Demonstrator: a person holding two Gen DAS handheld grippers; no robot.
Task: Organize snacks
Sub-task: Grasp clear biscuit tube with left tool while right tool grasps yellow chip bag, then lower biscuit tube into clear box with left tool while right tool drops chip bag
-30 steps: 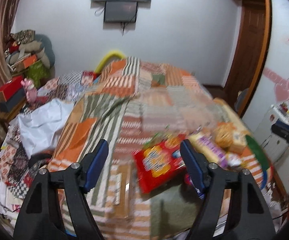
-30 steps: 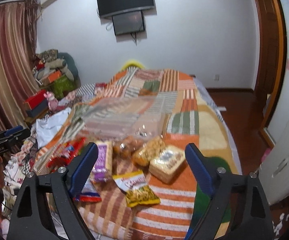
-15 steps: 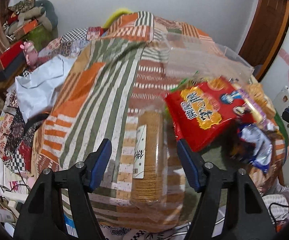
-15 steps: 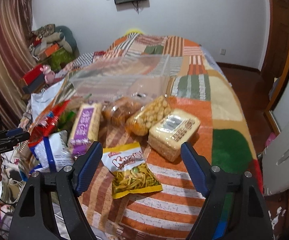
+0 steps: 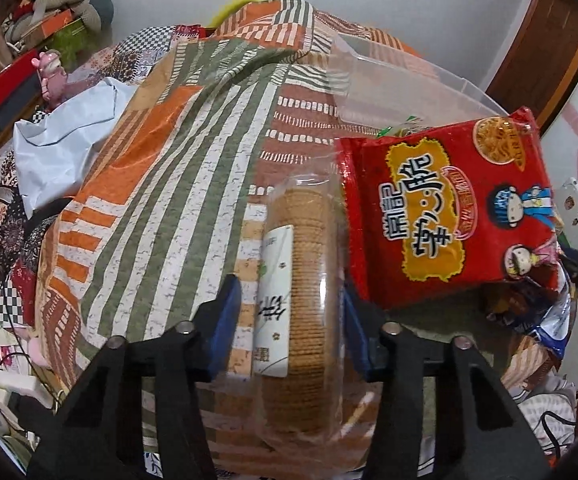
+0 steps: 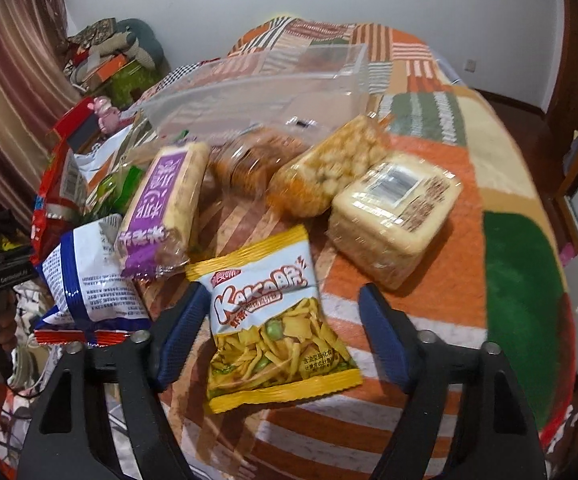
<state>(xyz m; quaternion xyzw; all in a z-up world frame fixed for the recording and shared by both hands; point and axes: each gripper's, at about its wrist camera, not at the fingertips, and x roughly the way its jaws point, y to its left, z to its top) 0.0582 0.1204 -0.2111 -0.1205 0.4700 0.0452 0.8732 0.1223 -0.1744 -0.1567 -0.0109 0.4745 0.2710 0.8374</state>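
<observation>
Both claws have dropped toward the bed (image 5: 177,184), jaws closing. My left claw (image 5: 289,324) pinches the clear cracker sleeve (image 5: 305,280) at the near edge, beside the red packet (image 5: 449,208). My right claw (image 6: 281,328) straddles the yellow chip bag (image 6: 273,320), pads not pressing.

Even, moderately bright indoor light; source out of frame, shadows soft. Fisheye bending strong, dark vignette in all corners. White glare streak on the clear biscuit sleeve (image 5: 309,280); right wrist view smeared by motion blur around the purple packet (image 6: 161,208), lettering unreadable.
</observation>
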